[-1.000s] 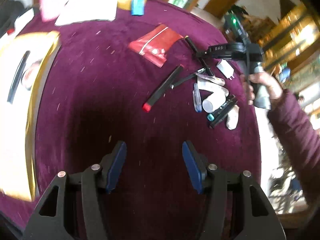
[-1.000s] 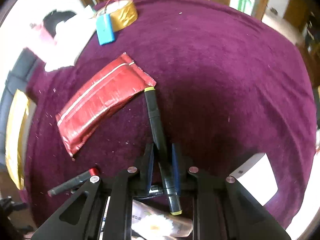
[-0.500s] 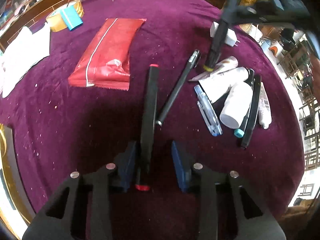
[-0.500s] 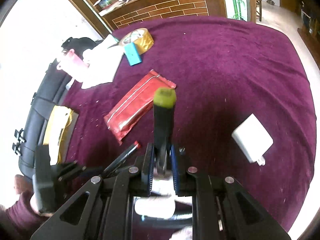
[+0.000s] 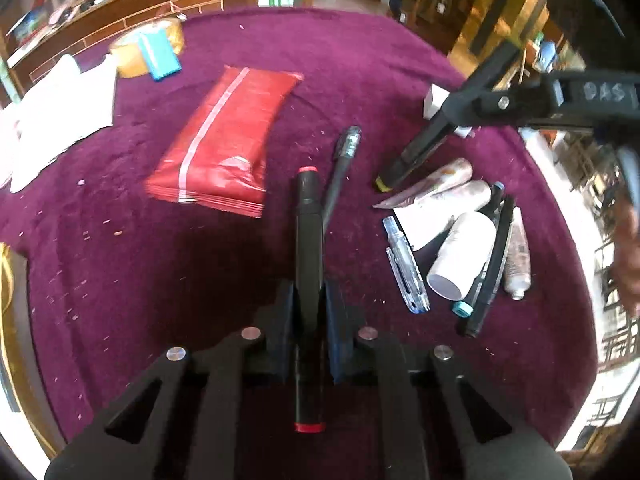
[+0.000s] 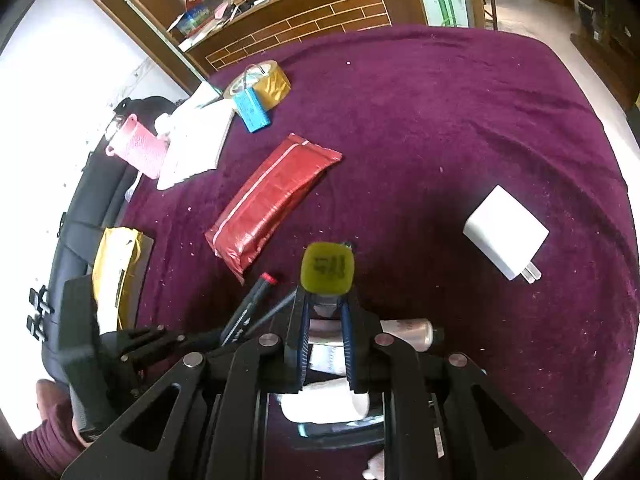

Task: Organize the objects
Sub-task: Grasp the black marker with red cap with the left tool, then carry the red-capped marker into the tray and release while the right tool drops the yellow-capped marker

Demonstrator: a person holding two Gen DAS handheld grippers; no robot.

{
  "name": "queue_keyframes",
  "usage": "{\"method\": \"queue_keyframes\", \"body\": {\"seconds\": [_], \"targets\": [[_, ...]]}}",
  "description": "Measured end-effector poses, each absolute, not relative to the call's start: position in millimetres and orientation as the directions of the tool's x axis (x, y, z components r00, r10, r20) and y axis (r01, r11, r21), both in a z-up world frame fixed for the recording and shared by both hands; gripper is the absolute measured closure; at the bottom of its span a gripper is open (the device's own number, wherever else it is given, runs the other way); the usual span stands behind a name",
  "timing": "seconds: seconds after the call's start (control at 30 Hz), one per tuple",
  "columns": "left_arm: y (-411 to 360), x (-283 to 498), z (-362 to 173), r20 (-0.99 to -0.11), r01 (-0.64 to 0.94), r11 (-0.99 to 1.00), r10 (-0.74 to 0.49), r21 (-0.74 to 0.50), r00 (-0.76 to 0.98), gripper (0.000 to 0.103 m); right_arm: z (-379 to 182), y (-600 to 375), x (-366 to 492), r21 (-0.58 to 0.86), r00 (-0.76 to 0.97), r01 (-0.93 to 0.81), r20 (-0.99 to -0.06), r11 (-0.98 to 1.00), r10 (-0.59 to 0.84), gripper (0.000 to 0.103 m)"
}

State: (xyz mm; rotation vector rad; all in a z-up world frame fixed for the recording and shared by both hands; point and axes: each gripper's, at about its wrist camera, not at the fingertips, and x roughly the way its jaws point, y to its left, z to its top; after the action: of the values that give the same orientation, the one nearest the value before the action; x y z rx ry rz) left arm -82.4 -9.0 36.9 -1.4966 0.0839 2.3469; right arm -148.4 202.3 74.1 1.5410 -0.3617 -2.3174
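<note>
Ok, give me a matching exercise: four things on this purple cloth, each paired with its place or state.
1. red-capped marker
2. yellow-capped marker
3. white charger
4. blue block

a. leaning on the tape roll
b. in the right claw
c. lying alone on the cloth
d. in the left claw

Pairs: 1-d, 2-b, 3-c, 4-a

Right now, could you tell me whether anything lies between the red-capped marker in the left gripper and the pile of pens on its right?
Yes: a loose black pen lies slantwise beside the red-capped marker, toward the pile.
</note>
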Motion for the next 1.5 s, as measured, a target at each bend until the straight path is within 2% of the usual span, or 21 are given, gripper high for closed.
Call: {"method": "queue_keyframes", "body": {"seconds": [0.33, 0.63, 0.97, 1.2, 1.5], "targets": [[-70, -36, 79, -0.812, -0.243, -0.937, 0.340, -0.251, -0.474, 0.091, 103, 158, -125, 0.411, -0.370, 0.199, -0.809, -0.890, -0.457, 0.090], [-151, 12, 103, -0.766, -0.136, -0.941, 0.333, -0.311, -0.550, 0.091, 121, 74, -91, 0.487, -0.284, 0.307, -0.773, -0.818, -0.567, 0.090], [-268, 38, 94, -0.799, 0.088, -0.953, 0.190, -0.289, -0.570, 0.091, 105, -47, -64, 0.528, -0.117, 0.415, -0.777, -0.741, -0.619, 0.090], [-323, 15, 74, -0.830, 0.146, -0.961, 0.119, -0.234, -0.545, 0.091, 74, -129, -73, 0.559, -0.005, 0.425, -0.785, -0.712, -0.619, 0.090], [-359, -23, 42, -0.867, 0.171, -0.958, 0.121, -0.229, -0.483, 0.091, 45, -207, -110, 0.565, 0.039, 0.394, -0.798, -0.725, -0.601, 0.089]]}}
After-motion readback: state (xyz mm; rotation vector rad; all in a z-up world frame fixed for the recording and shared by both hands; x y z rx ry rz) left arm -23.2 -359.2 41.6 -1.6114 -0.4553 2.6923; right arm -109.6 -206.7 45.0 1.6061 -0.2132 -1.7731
